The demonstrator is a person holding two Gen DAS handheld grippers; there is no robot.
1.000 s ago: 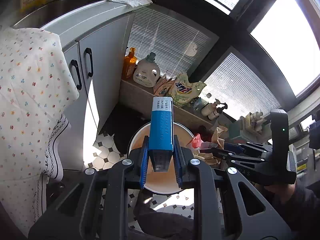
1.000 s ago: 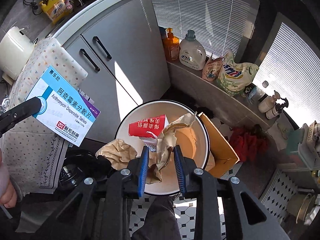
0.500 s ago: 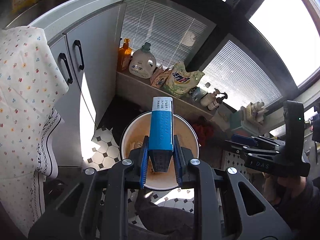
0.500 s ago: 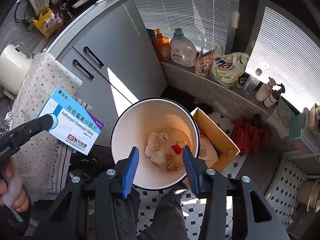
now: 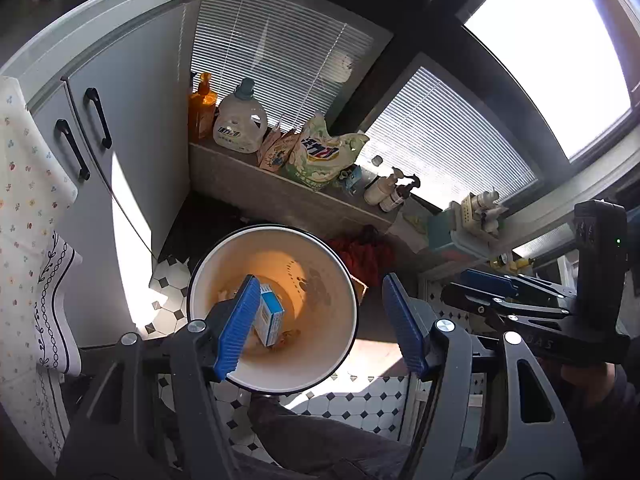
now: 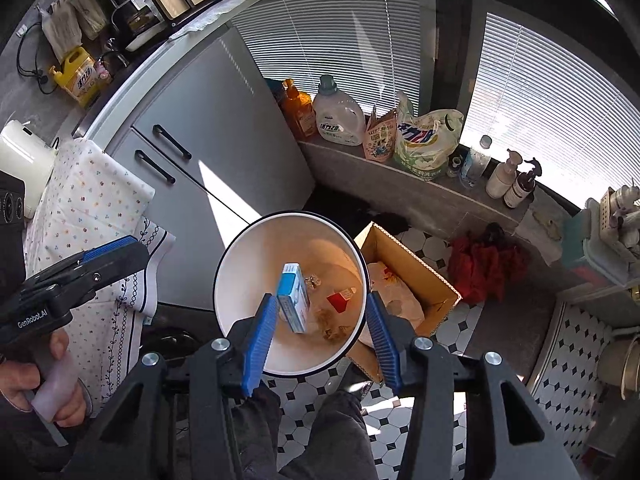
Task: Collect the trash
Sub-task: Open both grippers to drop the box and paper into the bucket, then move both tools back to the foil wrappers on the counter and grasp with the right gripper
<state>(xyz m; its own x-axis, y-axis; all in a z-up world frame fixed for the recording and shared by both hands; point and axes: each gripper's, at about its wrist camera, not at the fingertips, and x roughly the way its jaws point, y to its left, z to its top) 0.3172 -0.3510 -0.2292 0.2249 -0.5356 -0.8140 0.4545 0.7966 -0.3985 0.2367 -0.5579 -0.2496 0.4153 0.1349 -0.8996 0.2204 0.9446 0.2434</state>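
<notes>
Your grey cabinet [image 6: 224, 128] with its 2 black handles fills the far left, and a flowered cloth [image 6: 92, 208] hangs beside it on the left. Along the far side runs a ledge [image 6: 384, 188] under the blinds, holding a white detergent jug [image 6: 338, 118], an orange bottle [image 6: 298, 110] and a green-and-white bag [image 6: 424, 142]. On the tiled floor below you stands the round white bin [image 6: 288, 220], with an open cardboard box [image 6: 416, 268] touching its right side and a red cloth [image 6: 480, 264] further right.

Your left gripper [image 5: 320, 320] sits over the bin with its jaws standing wide, having just been opening, and nothing is pressed between them. The blue medicine box [image 5: 270, 316] shows just beside the left blue pad, tilted, inside the bin's mouth; you cannot tell whether it has reached the bottom.

Your right gripper [image 6: 322, 334] is also above the bin, jaws partly apart and holding nothing, having just been opening a little. Deep in the bin lie a small red carton [image 6: 340, 300] and crumpled scraps [image 6: 332, 330].
</notes>
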